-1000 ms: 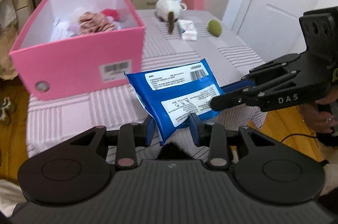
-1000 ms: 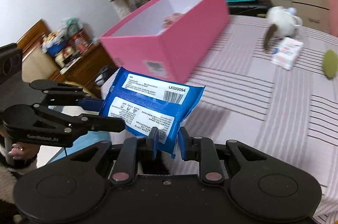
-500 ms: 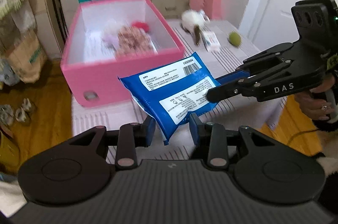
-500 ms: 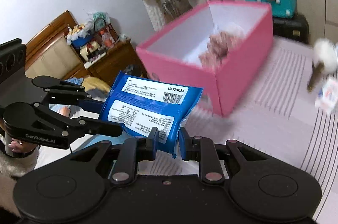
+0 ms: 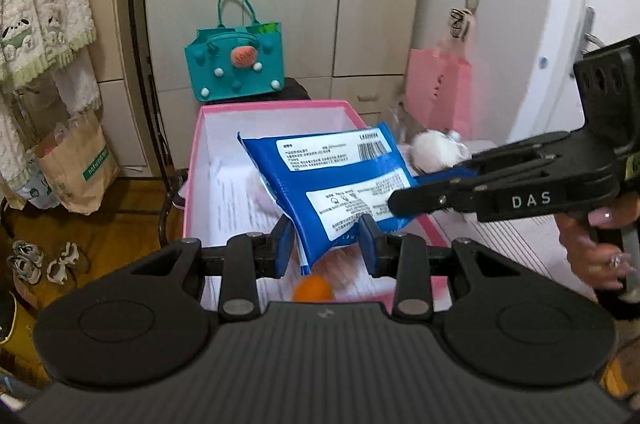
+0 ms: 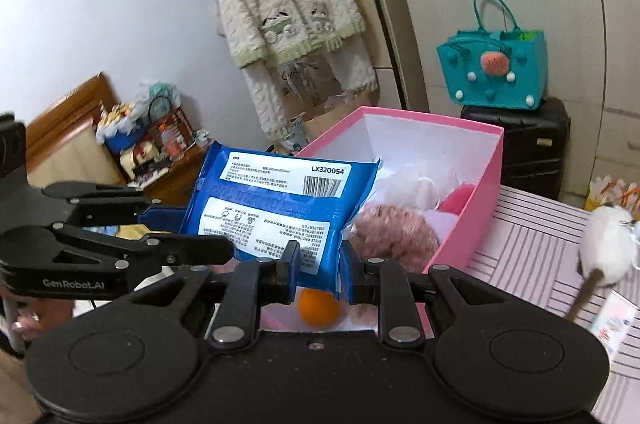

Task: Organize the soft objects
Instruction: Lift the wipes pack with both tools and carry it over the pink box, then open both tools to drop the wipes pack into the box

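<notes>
Both grippers, left and right, clamp the blue packet (labels facing up) above the pink box. Its long axis runs from 7 toward 1 o'clock in the right wrist view, barcode end farthest.

A blue packet with white printed labels (one carries a black barcode) above a pink box, white inside. An orange ball. A pink-and-white striped desk. A teal bag.

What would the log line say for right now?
holding: blue pack | left gripper: shut on pack | right gripper: shut on pack | place: above pink box
</notes>
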Motion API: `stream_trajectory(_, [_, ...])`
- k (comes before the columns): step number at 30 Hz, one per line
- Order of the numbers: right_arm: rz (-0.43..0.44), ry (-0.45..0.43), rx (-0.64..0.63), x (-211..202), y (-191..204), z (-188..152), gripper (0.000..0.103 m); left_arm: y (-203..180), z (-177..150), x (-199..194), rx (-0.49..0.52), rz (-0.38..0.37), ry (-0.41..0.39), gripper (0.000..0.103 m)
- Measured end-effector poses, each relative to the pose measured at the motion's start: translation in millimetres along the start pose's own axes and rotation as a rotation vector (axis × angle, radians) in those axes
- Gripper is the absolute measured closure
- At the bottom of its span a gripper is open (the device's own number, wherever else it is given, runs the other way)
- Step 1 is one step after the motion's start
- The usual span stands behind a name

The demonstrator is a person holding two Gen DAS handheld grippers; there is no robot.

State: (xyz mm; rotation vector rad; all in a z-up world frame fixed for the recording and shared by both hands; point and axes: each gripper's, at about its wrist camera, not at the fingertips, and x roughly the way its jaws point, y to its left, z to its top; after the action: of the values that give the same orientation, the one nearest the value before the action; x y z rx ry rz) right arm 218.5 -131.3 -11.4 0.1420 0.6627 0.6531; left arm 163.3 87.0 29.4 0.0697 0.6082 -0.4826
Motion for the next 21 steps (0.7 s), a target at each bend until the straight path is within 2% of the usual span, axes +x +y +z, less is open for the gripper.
stream_trajectory(7, [0.005,0.069,0.089,53.9,-28.5,16.1,0.076,25.4,6.8,43.1,-0.04,0.035,0.051,0.069])
stream_trajectory(10, [-0.001,0.094,0.068,70.6,-28.7,16.9,0.076,36.7,6.6,55.7,-0.06,0.039,0.101,0.069])
stream_trajectory(14, [-0.015,0.117,0.022,84.2,-28.4,21.8,0.076,45.6,9.1,63.4,-0.053,0.083,0.16,0.068])
stream_trajectory(17, [-0.078,0.118,-0.053,86.2,-22.9,22.7,0.075,40.6,11.6,53.0,-0.018,0.115,0.133,0.062])
stream_trajectory(21, [-0.048,0.093,-0.05,67.7,-21.6,24.5,0.069,30.6,16.9,35.1,-0.002,0.106,0.097,0.06])
